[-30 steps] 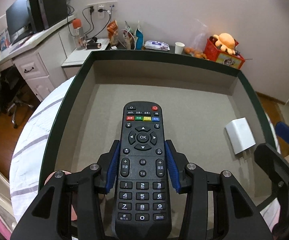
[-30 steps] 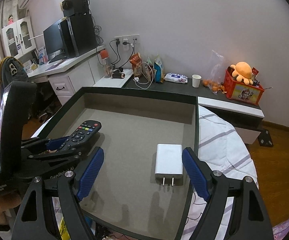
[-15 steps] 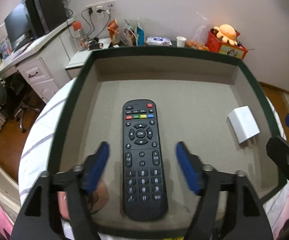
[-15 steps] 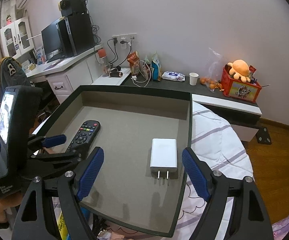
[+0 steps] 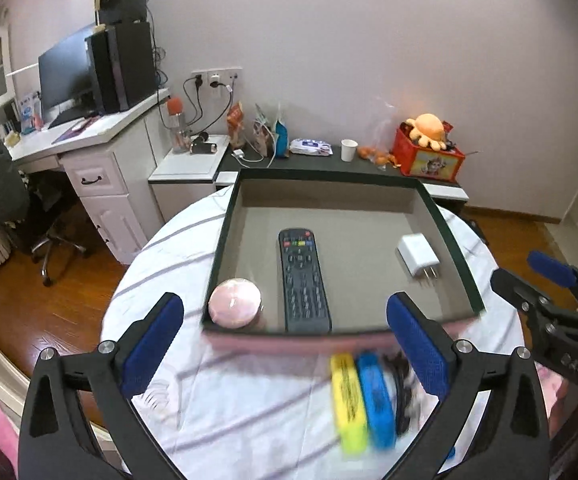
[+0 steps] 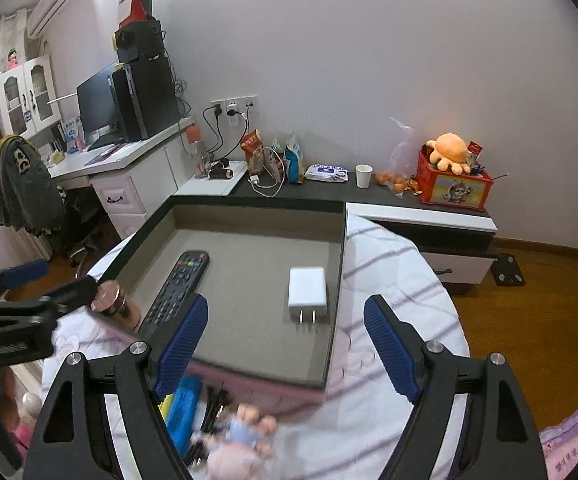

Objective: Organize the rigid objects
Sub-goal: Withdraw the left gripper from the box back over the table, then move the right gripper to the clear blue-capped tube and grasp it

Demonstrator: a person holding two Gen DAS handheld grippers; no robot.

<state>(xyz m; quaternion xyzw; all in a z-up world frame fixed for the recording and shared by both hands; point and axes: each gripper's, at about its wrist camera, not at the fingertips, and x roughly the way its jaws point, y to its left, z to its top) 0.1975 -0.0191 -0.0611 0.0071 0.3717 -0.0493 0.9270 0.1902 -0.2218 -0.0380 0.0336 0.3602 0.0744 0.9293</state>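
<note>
A black remote [image 5: 304,276] lies flat in the dark-rimmed tray [image 5: 329,175], lengthwise, left of the middle. A white charger [image 5: 417,254] rests at the tray's right side. My left gripper [image 5: 284,309] hangs back over the tray's near edge, its jaws opening wide with nothing between the pads. My right gripper [image 6: 285,312] is open and empty near the tray's [image 6: 257,201] front right corner, with the charger [image 6: 307,289] ahead of it. Each gripper shows at the edge of the other's view: the right gripper [image 5: 529,280] and the left gripper [image 6: 49,280].
A pink-lidded jar [image 5: 235,308] stands at the tray's near left corner. On the striped white cloth [image 5: 229,400] before the tray lie a yellow bar [image 5: 349,404], a blue bar [image 5: 377,398], a black cable bundle [image 5: 403,390] and a blurred plush toy [image 6: 241,440]. A cluttered shelf runs behind.
My left gripper let go of the remote, spread its jaws and drew back and up from the tray. My right gripper also pulled back; the loose items before the tray came into view.
</note>
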